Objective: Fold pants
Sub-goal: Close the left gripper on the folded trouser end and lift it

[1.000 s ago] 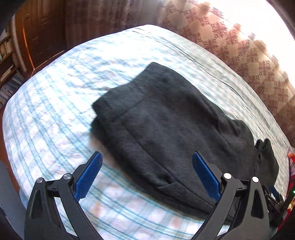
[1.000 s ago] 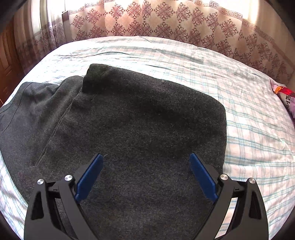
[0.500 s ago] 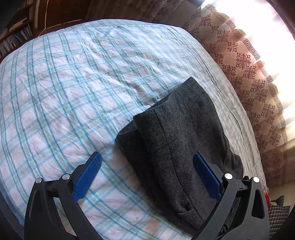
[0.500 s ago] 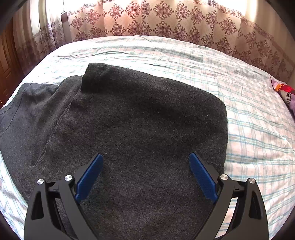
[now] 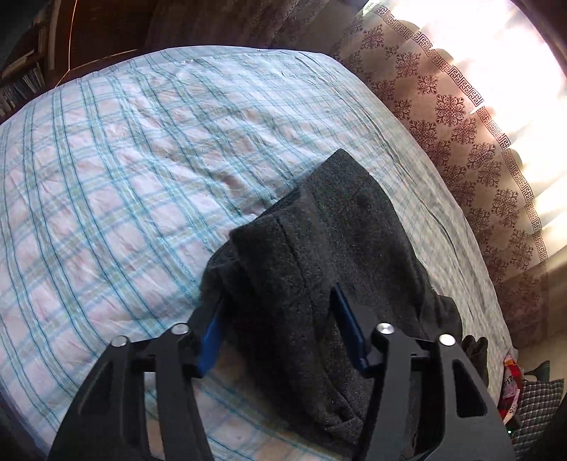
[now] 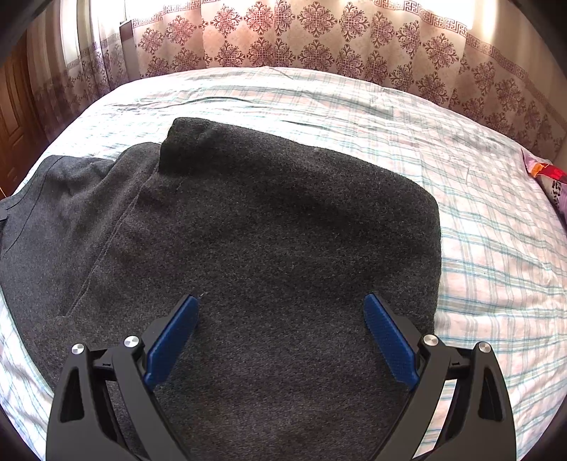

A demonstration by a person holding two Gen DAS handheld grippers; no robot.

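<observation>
Checked bedsheet (image 6: 478,220) in pale blue and pink across a wide bed, backed by patterned curtains (image 6: 319,42) with bright light behind; dark wooden furniture (image 5: 106,32) at the far left of the left wrist view. Dark grey pants (image 6: 269,227) partly folded, lying flat on the sheet near the front edge of the bed, one doubled panel on top, a single layer spreading out to the left in the right wrist view. Left gripper (image 5: 280,326) at one end of the pants, tilted downward, jaws closing, a raised fold of the grey cloth bunched between the blue pads (image 5: 349,333) and pressed by them on both sides. Right gripper (image 6: 280,337) above the middle of the folded panel, jaws spread wide, blue pads (image 6: 389,340) clear of each other, nothing grasped; contact of the tips with the cloth not discernible. Coloured packet (image 6: 545,173) at the right edge of the bed, well apart from the pants.
</observation>
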